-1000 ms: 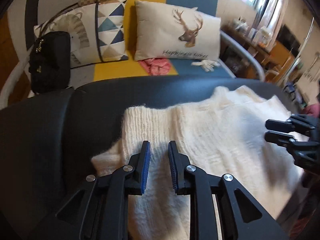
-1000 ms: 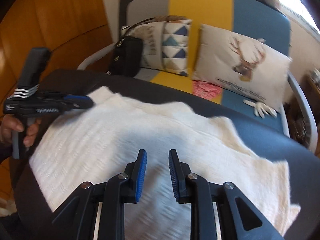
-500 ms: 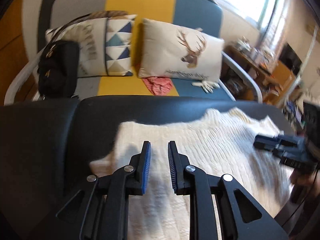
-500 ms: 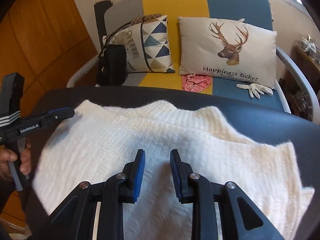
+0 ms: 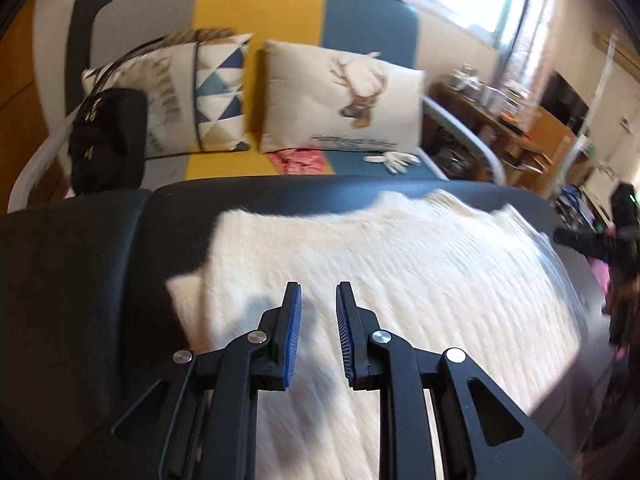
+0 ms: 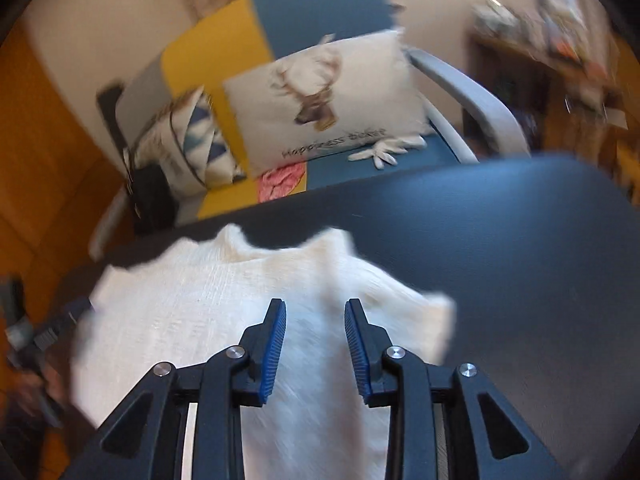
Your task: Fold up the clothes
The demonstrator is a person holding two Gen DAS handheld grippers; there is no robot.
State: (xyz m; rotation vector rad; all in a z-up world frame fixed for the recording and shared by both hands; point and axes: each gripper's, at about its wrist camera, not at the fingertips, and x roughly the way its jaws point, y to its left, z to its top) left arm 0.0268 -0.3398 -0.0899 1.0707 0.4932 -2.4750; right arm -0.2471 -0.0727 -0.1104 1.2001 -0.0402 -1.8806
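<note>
Under both sets of blue pads lies a white knitted sweater (image 5: 380, 280), spread flat on a dark worktop (image 6: 520, 240). The left hand-held gripper (image 5: 316, 300) hangs over its near left part, jaws narrowly apart with nothing between them. The right hand-held gripper (image 6: 316, 312) hangs over the sweater's right side, near a sleeve (image 6: 424, 320); its jaws are opening and pinch no cloth. Beyond the worktop's far edge stands a sofa (image 5: 260, 0) in grey, yellow and blue, carrying a deer cushion (image 5: 340, 96), a triangle-patterned cushion (image 5: 216, 92), a black bag (image 5: 108, 140), a pink cloth (image 5: 300, 160) and a white glove (image 5: 394, 158). Right of it, a cluttered wooden shelf (image 5: 520, 128).
</note>
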